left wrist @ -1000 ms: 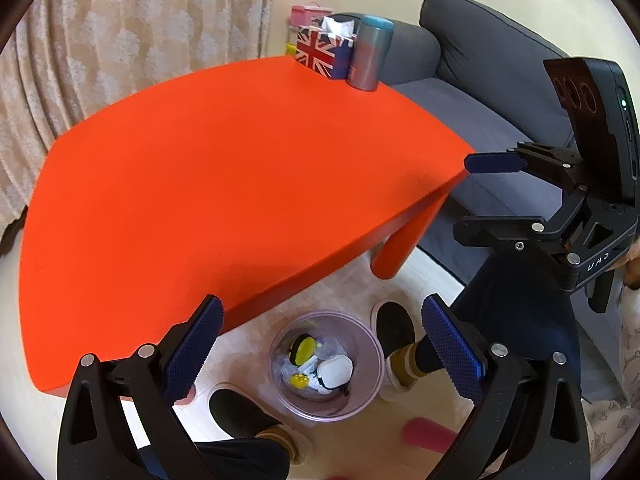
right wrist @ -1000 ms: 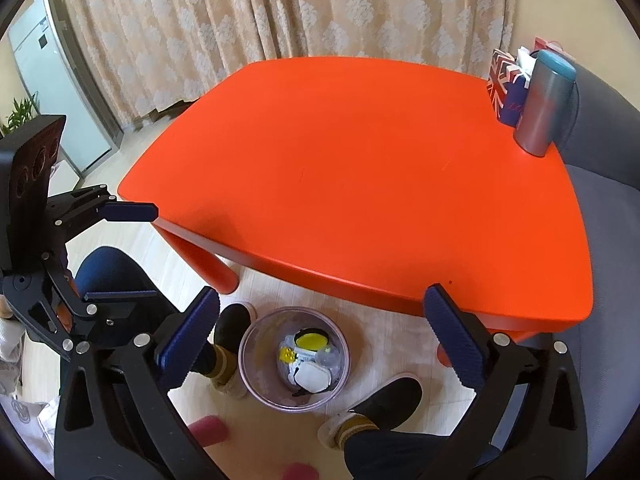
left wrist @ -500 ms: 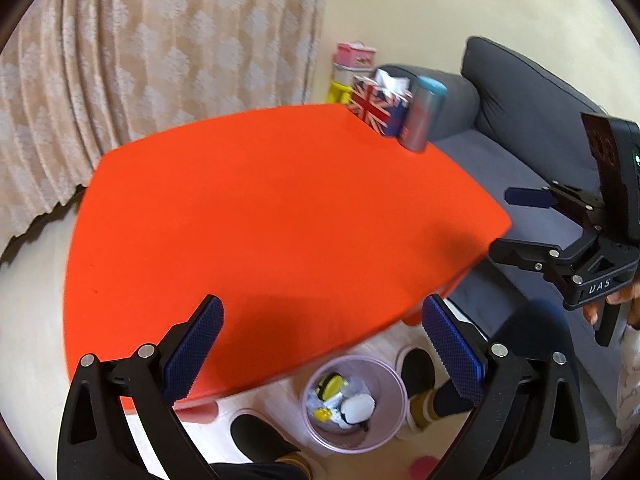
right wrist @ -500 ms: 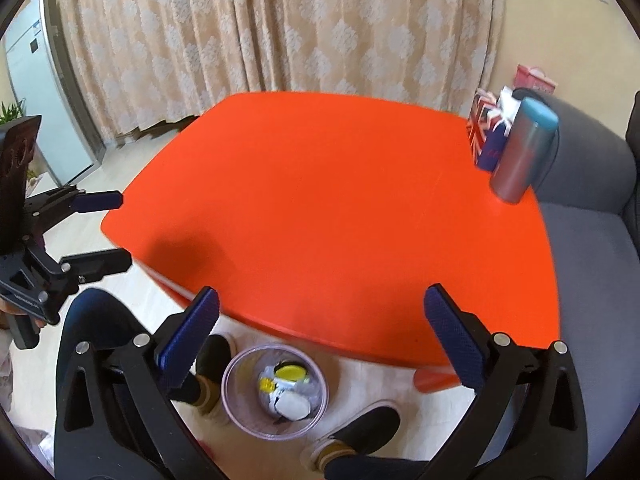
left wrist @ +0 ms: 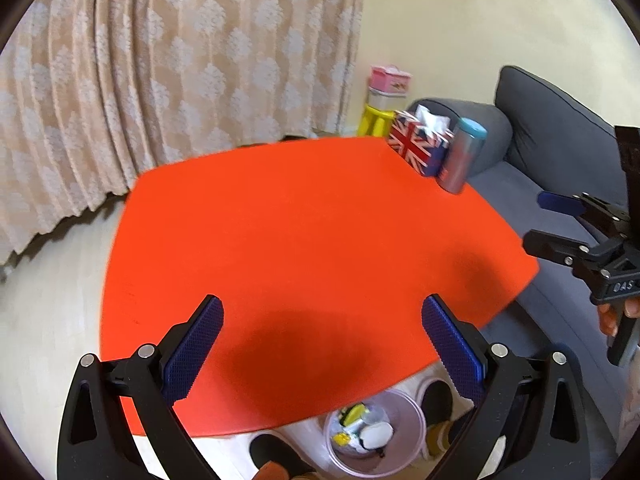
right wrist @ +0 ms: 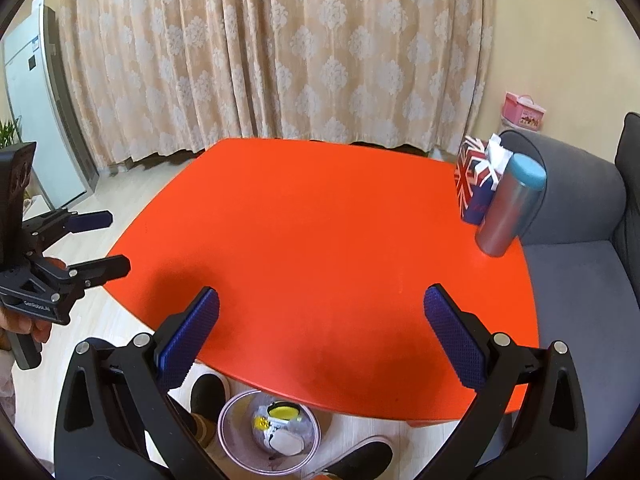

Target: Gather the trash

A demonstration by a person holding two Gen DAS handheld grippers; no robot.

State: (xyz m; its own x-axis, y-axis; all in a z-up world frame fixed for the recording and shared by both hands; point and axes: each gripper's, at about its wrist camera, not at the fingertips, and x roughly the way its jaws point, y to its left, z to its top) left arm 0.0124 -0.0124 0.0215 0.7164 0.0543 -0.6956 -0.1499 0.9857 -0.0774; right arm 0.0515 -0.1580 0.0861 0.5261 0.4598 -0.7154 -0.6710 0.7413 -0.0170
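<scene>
You've raised both claws away from the bin (right wrist: 270,432) below them, left claw (left wrist: 322,344) and right claw (right wrist: 322,340) spread wide and empty, trash (right wrist: 280,426) already inside, and the desk (right wrist: 320,240) ahead looks cleared.

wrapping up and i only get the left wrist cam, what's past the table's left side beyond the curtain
Observer: The right wrist view shows a tall white appliance standing beside the curtain, off the left side of the table.
Operator: any trash on the floor there
Observer: None that I can see. The floor between appliance and table looks bare in that view.
Operator: how does my left gripper look from outside
Observer: The left gripper hangs off the table's left corner, jaws open with nothing between them, and a hand grips its handle.
</scene>
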